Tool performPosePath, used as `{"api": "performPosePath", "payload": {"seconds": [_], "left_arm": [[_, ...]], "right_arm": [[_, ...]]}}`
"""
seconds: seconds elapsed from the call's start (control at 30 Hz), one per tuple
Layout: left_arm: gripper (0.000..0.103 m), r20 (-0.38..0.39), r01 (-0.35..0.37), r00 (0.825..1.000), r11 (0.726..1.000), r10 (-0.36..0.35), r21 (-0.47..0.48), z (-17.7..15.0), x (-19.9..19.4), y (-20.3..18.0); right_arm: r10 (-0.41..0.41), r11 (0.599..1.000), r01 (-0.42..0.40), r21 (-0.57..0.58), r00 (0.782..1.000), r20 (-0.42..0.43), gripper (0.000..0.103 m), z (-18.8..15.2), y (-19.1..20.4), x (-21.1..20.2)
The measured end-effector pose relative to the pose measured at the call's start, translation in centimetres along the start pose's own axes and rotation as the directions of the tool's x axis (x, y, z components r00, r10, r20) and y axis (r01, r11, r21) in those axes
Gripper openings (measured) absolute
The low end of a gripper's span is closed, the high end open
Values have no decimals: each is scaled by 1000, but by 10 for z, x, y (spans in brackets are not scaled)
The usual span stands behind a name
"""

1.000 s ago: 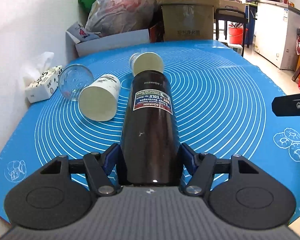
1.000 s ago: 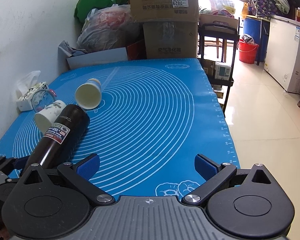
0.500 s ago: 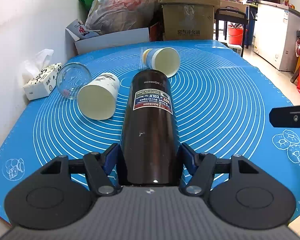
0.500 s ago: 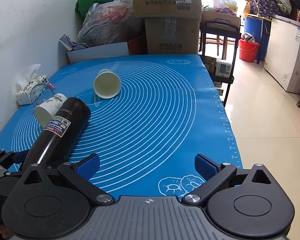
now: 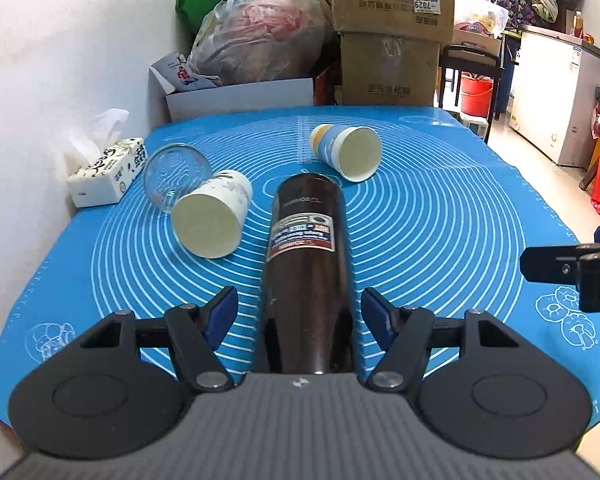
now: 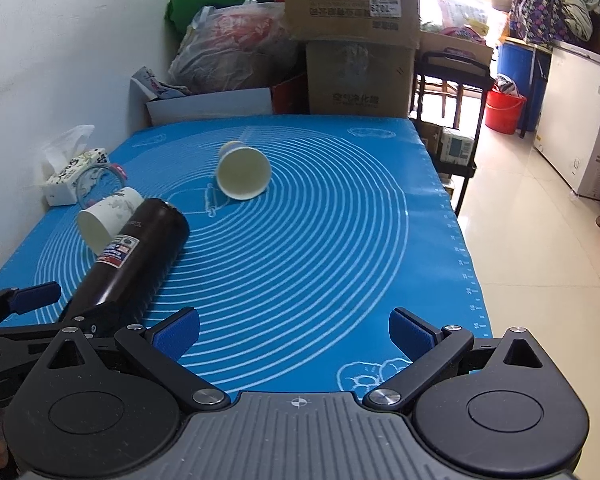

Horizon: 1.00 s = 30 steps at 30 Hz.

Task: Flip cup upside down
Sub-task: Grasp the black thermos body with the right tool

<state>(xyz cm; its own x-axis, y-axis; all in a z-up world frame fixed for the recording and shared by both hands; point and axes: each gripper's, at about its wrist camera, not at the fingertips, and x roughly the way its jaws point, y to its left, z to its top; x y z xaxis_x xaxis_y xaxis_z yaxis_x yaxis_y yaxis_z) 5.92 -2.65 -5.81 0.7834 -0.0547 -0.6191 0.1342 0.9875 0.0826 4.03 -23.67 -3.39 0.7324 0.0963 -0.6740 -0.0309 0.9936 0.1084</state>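
The left tongs are released: their blue pads stand apart from the dark flask on both sides, with a gap of blue mat visible between each pad and the flask body. The flask lies on its side on the blue mat that covers the counter, its labelled part pointing away from the camera. The right tongs are also released and wide apart – nothing is between them, only the mat below. In the right wrist view the flask is at the left, lying between the fingers of the left tongs. A white paper cup lies on its side just left of the flask, its mouth toward the camera, and a clear glass lies on its side just behind it, close enough that I cannot tell if they touch. A second paper cup with a blue and yellow print lies on its side farther back, near the flask's far end but apart from it. A tissue box stands at the wall – beside the glass. Cardboard boxes and a plastic bag are piled behind the counter.
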Motion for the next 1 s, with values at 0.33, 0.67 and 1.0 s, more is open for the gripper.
{"api": "performPosePath", "payload": {"seconds": [0.33,0.67,1.0], "left_arm": [[87,-5,43,999,996,-44,-76,6,-21,48],[92,-28,-40,999,987,36,-155,20,-4,115],[92,-62,-77,996,982,67,-170,27,37,142]], "right_arm": [[84,994,-86,-66,996,-22,103,34,45,4],[163,978,-186,-92,964,-210,103,82,102,68],[135,989,-147,0,906,-401,94,91,112,145]]}}
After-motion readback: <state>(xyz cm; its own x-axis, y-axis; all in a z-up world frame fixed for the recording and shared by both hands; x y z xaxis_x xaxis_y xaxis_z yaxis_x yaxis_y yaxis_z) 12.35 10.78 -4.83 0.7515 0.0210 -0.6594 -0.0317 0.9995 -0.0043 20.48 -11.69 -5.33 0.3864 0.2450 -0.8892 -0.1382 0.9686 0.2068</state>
